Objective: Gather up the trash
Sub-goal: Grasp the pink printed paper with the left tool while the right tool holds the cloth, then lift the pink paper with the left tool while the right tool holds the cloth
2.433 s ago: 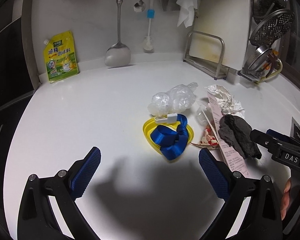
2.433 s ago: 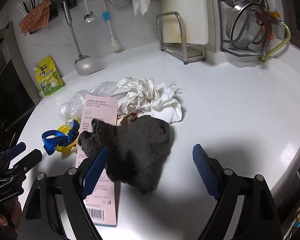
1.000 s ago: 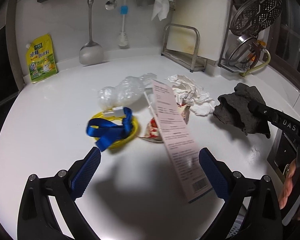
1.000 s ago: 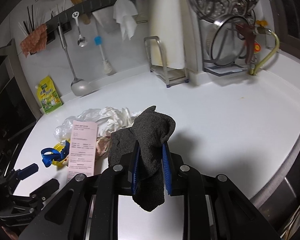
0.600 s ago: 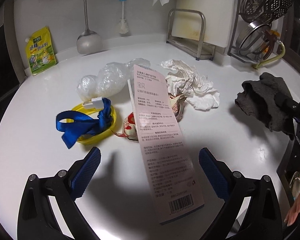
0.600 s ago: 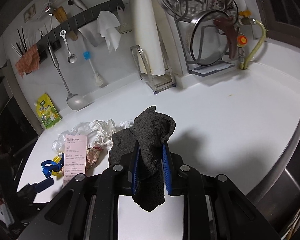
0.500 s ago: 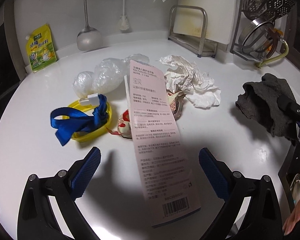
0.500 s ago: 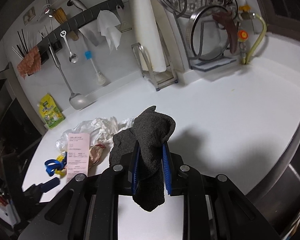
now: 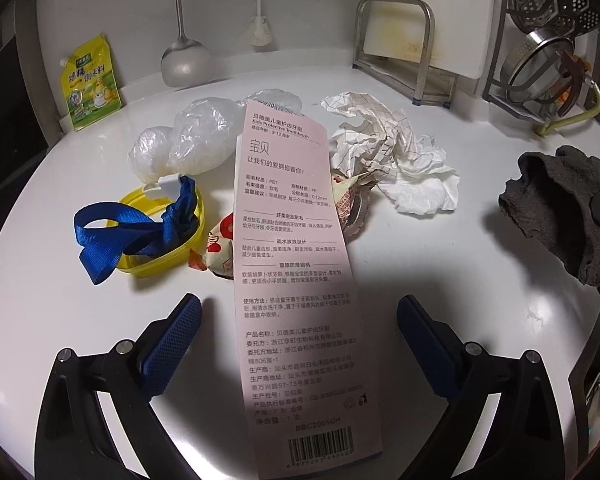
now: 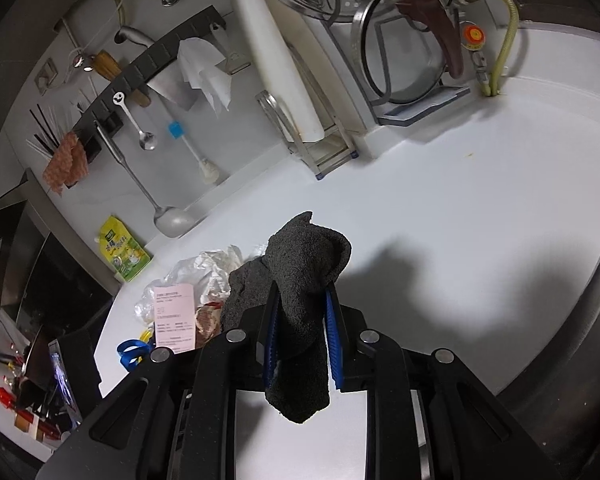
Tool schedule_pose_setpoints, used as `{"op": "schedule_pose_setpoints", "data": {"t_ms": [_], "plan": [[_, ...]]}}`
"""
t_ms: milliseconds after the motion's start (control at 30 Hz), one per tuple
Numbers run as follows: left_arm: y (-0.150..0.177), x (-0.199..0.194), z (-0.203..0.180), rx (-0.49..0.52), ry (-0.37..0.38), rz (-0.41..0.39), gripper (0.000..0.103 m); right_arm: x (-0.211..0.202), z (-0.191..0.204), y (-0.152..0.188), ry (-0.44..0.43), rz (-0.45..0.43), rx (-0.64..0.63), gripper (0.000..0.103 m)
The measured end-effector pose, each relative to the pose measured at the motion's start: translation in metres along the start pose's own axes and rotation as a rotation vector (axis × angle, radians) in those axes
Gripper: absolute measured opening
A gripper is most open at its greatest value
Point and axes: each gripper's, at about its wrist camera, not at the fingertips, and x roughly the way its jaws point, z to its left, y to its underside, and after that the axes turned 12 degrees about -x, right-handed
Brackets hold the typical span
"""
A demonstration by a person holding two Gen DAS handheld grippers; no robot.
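Now we have a dark rag squeezed tight between the blue pads of our right gripper, lifted above the white counter. The rag is soft and floppy. It folds over the top of the pads and hangs down under them, so it looks light and not likely to slip out.

Our left gripper is wide open and holds nothing. The long pink card lies flat on the counter and its near end sits between the two open fingers. We think the card is thin, stiff and very light. It lies so flat that pinching it from above could be hard. The best spot may be its near end, or the part that rests up on the wrappers.

We use the pink card as our landmark. Left of it we count one yellow lid with one blue ribbon lying over it. Behind and to the left of the card is clear plastic wrap, crinkly and squashy; it may be one bag or two. Right of the card is one heap of crumpled white paper, soft and easy to pinch anywhere. Poking out from under the card are snack wrappers; we see two bits. Far right of the card is the one rag.
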Motion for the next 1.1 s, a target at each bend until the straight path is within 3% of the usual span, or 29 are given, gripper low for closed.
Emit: {"op": "schedule_pose_setpoints", "data": {"t_ms": [67, 167, 300, 467, 833, 867, 900, 1100], "plan": [[0.001, -0.001, -0.002, -0.004, 0.003, -0.003, 0.093, 0.001, 0.002, 0.0, -0.024, -0.001, 0.005, 0.02], [0.002, -0.003, -0.006, 0.005, 0.004, -0.02, 0.079, 0.001, 0.002, 0.0, -0.036, -0.003, 0.009, 0.02], [0.003, -0.006, -0.012, 0.026, 0.008, -0.03, 0.053, -0.002, -0.004, 0.0, -0.057, -0.012, 0.044, 0.02], [0.003, -0.009, -0.011, 0.035, 0.026, -0.024, 0.051, -0.003, -0.005, -0.001, -0.064, -0.017, 0.055, 0.02], [-0.009, -0.05, 0.0, 0.046, 0.063, -0.118, 0.05, -0.003, -0.005, 0.0, -0.049, -0.014, 0.047, 0.02], [-0.01, -0.054, 0.002, 0.048, 0.067, -0.124, 0.043, -0.004, -0.004, -0.001, -0.046, -0.015, 0.042, 0.02], [-0.012, -0.057, 0.003, 0.057, 0.074, -0.118, 0.018, -0.004, -0.003, -0.001, -0.045, -0.017, 0.038, 0.02], [-0.009, -0.063, 0.011, 0.078, 0.093, -0.094, 0.013, -0.004, 0.0, 0.005, -0.031, -0.004, 0.026, 0.02]]}}
